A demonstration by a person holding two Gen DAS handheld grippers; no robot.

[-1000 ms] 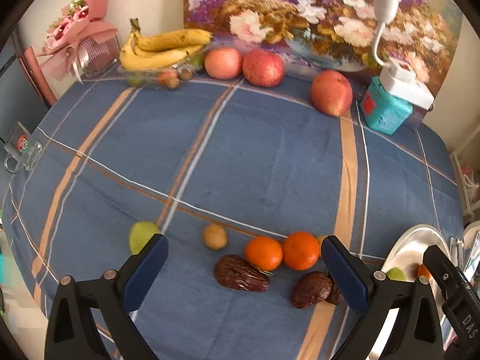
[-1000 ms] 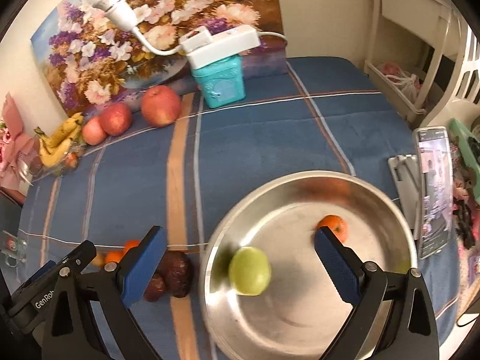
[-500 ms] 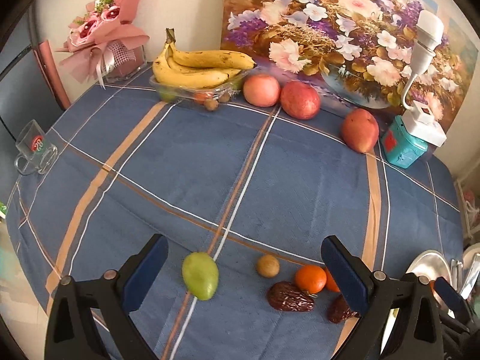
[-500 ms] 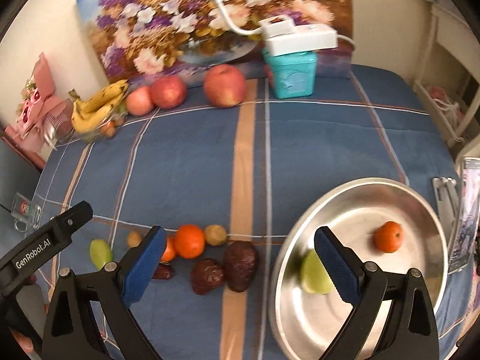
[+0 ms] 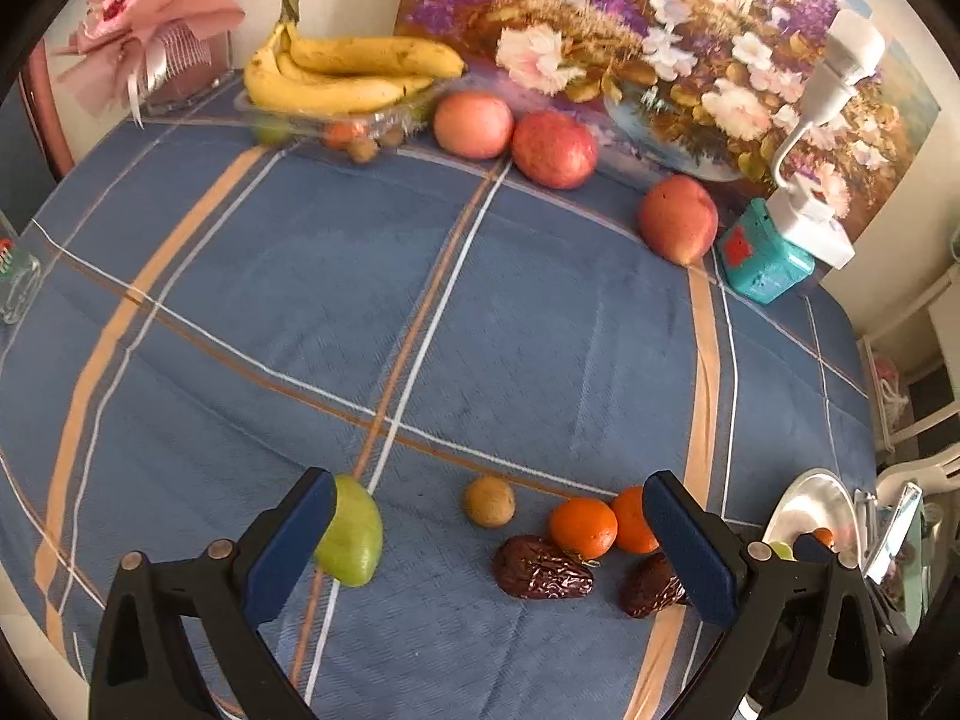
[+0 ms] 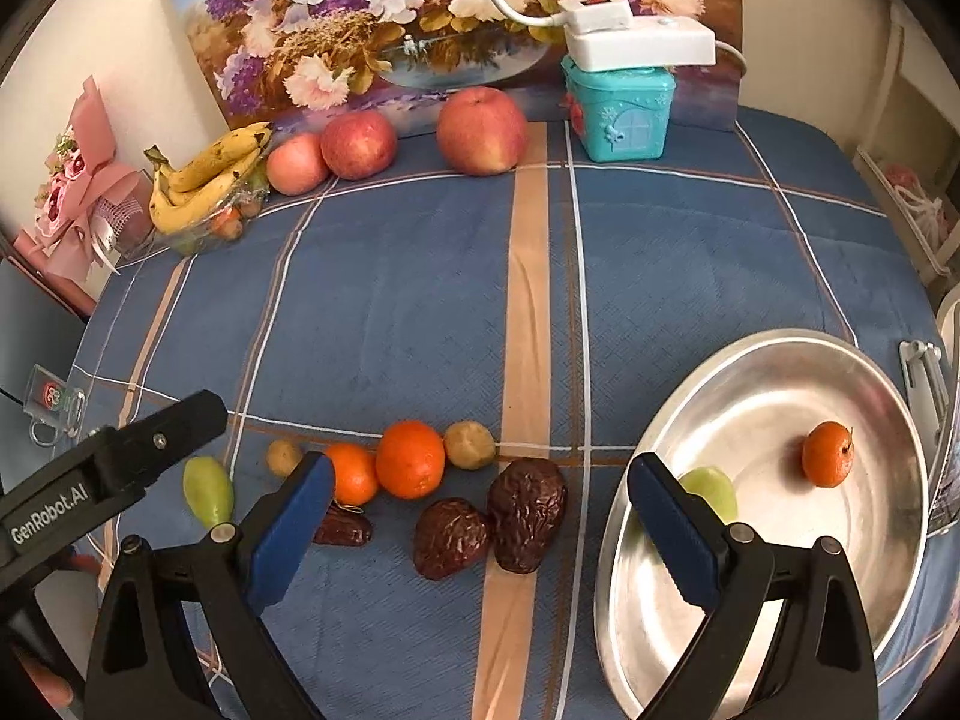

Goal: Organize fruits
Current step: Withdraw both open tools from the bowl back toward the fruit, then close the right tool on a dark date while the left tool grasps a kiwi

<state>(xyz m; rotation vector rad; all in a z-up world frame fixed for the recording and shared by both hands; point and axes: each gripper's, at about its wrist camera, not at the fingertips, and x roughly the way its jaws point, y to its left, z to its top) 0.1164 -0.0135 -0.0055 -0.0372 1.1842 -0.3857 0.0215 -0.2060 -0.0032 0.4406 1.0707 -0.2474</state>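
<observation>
Near the front of the blue plaid cloth lie a green fruit (image 5: 354,534), a small brown fruit (image 5: 489,501), two oranges (image 5: 583,527) and several dark wrinkled dates (image 5: 542,567). My left gripper (image 5: 492,546) is open above them, its left pad beside the green fruit. In the right wrist view the same cluster shows: oranges (image 6: 410,459), dates (image 6: 527,513), a second brown fruit (image 6: 469,445). My right gripper (image 6: 480,531) hangs open over the dates. The metal bowl (image 6: 780,372) holds a green fruit (image 6: 714,489) and a small orange (image 6: 828,454).
At the back stand bananas in a clear tray (image 5: 342,81), three red apples (image 5: 555,148), a teal box (image 6: 618,108) with a white power strip, and a flower painting. A pink bouquet (image 5: 150,30) is at the back left, a glass mug (image 6: 54,405) at the left edge.
Both grippers have swung left: the bowl slid from the middle of the right wrist view to its right side, and the green fruit moved right and nearer my left gripper's left pad.
</observation>
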